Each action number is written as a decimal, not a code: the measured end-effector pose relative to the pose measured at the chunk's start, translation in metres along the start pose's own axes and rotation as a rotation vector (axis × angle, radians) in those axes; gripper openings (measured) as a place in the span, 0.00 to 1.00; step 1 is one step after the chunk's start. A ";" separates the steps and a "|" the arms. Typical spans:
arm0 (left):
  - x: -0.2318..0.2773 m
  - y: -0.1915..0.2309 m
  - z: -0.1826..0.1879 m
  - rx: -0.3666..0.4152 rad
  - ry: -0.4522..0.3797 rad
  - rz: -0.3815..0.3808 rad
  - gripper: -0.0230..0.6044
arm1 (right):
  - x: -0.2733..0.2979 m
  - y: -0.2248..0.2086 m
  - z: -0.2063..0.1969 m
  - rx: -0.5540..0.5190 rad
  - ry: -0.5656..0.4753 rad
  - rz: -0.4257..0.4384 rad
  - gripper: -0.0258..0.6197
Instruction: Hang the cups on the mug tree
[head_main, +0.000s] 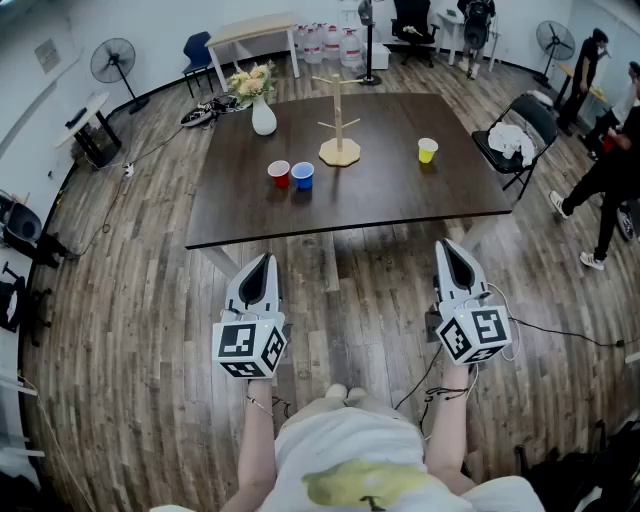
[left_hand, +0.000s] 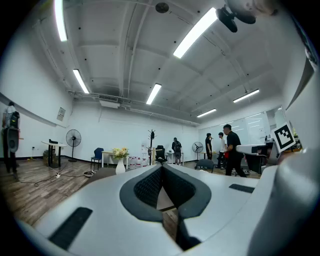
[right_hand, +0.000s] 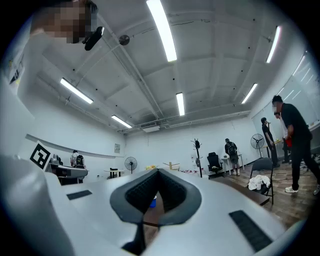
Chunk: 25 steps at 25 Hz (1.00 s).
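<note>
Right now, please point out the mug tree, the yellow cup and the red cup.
mug tree (head_main: 339, 153): head view, wooden base.
yellow cup (head_main: 427, 153): head view, side wall.
red cup (head_main: 279, 178): head view, side wall.

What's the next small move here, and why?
Probably step closer to the table: both the left gripper and right gripper are shut, empty and short of its near edge, while the red cup, blue cup and yellow cup stand out of reach beside the bare mug tree.
</note>
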<state>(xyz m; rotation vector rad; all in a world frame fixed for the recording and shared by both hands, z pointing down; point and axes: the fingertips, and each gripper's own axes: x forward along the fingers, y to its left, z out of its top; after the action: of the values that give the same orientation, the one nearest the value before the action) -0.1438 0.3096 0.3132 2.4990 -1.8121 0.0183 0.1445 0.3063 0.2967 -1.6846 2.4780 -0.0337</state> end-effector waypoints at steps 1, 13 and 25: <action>-0.001 -0.002 0.001 0.003 0.002 0.001 0.06 | -0.001 -0.001 0.001 0.000 0.000 0.000 0.07; -0.007 -0.023 -0.002 0.002 0.012 0.000 0.06 | -0.011 -0.007 0.002 0.006 0.001 0.003 0.07; -0.010 -0.027 -0.027 -0.023 0.061 0.032 0.06 | -0.011 -0.015 -0.016 0.013 0.021 0.013 0.07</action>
<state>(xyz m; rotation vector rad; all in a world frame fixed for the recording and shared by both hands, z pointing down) -0.1204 0.3285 0.3390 2.4263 -1.8175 0.0743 0.1600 0.3103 0.3149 -1.6716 2.4977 -0.0669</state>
